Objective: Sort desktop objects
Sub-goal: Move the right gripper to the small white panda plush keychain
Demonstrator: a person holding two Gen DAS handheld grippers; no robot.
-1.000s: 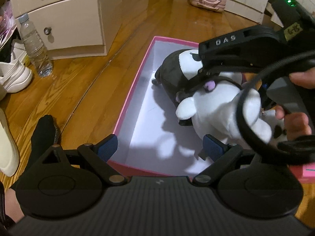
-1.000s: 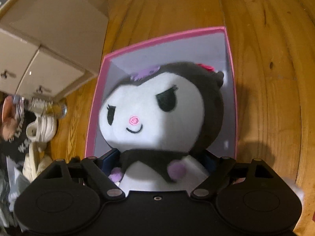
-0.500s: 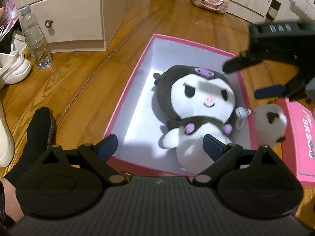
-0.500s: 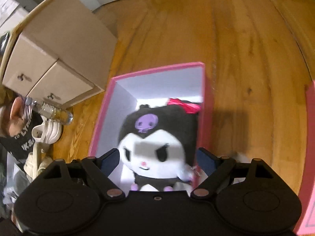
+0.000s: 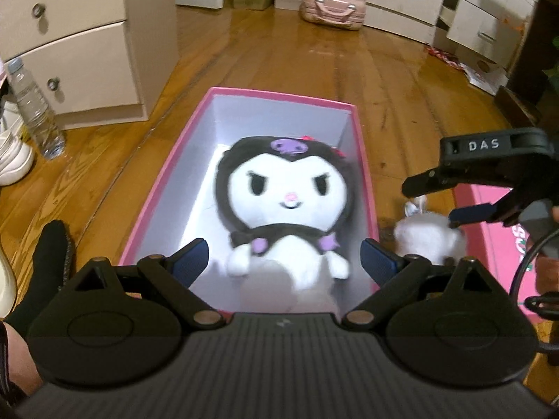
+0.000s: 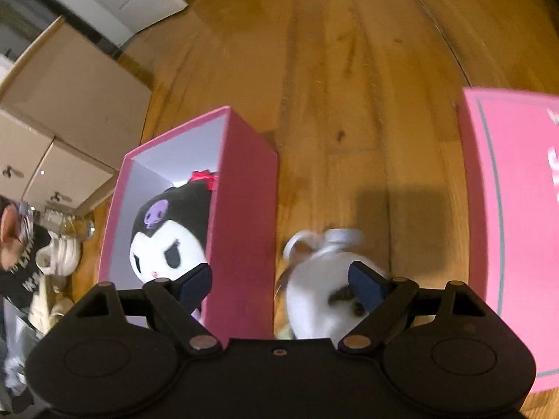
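Note:
A black and white plush doll [image 5: 286, 206] lies face up in an open pink box [image 5: 167, 174]; both show in the right wrist view too, the doll [image 6: 167, 237] behind the box's side wall [image 6: 241, 230]. A small white plush toy [image 5: 426, 241] lies on the floor between the box and a pink lid [image 6: 517, 216]. My left gripper [image 5: 284, 262] is open and empty over the box's near end. My right gripper [image 6: 281, 284] is open, low over the small white plush [image 6: 321, 279], with its right finger [image 6: 363, 282] at the toy. It also shows from the side in the left wrist view [image 5: 433, 199].
A beige drawer unit [image 5: 70, 45] stands at the left with a water bottle [image 5: 33, 108] and white shoes [image 5: 10, 160] beside it. A pink case [image 5: 332, 10] and white cabinets [image 5: 464, 10] are at the back. A black-socked foot [image 5: 49, 262] rests by the box.
My right gripper has let go of the black and white doll, which now lies in the box, and has moved right and down over the small white plush. My left gripper stays open.

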